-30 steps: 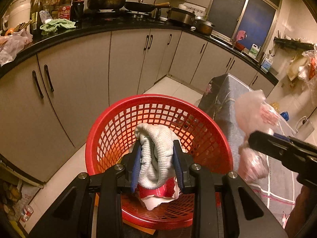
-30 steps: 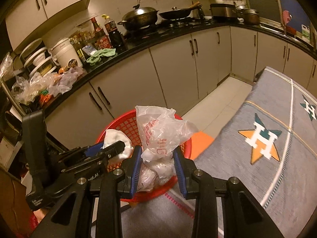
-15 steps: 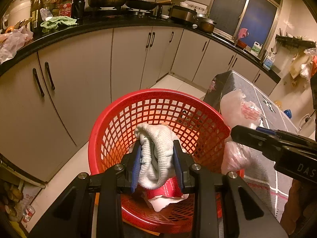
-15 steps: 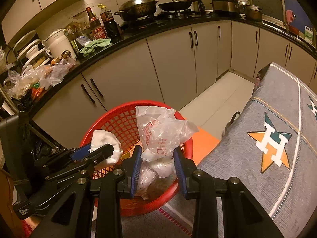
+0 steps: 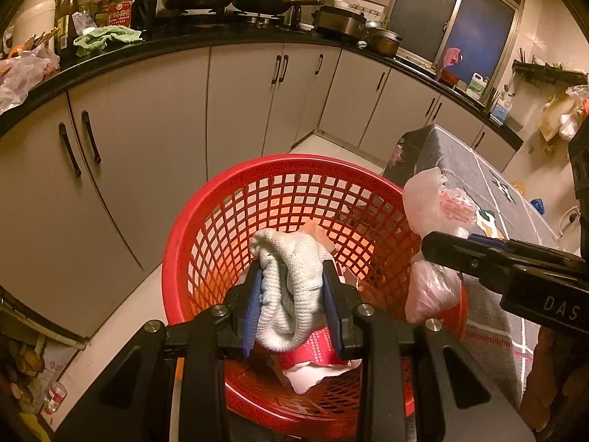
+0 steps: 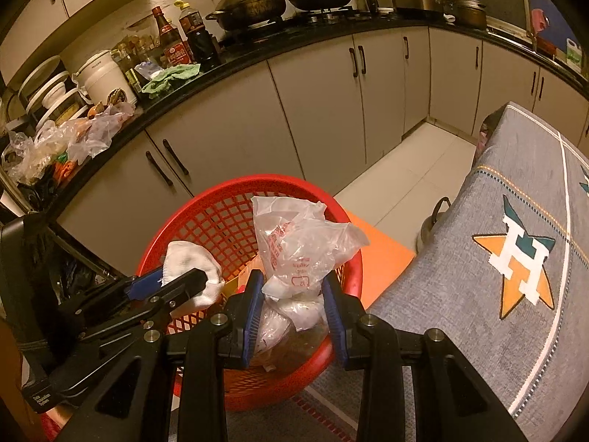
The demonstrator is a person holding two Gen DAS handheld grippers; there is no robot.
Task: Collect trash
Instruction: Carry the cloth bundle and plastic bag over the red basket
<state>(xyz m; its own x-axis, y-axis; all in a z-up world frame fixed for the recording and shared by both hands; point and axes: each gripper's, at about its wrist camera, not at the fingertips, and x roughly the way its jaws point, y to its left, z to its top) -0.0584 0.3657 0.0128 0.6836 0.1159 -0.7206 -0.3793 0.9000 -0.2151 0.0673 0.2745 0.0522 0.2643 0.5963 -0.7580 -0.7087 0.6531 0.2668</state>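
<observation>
while both things hang over the red basket [image 5: 206, 213], let go only there. the left gripper [image 5: 292, 307] fingers squeeze the white cloth [image 5: 285, 287], well inside the rim. the right gripper [image 6: 292, 315] fingers squeeze the plastic bag [image 6: 298, 243], near the edge, so move it in a bit first.

A black worktop [image 6: 294, 42] was seen along the cabinets, loaded with sauce bottles [image 6: 184, 35], a green cloth [image 6: 169, 77], plastic bags [image 6: 73, 140] and a lidded wok [image 6: 252, 3]. A red basket [image 6: 206, 202] was seen beside a grey-clothed table [image 6: 515, 313], above the tiled floor [image 6: 416, 158].
</observation>
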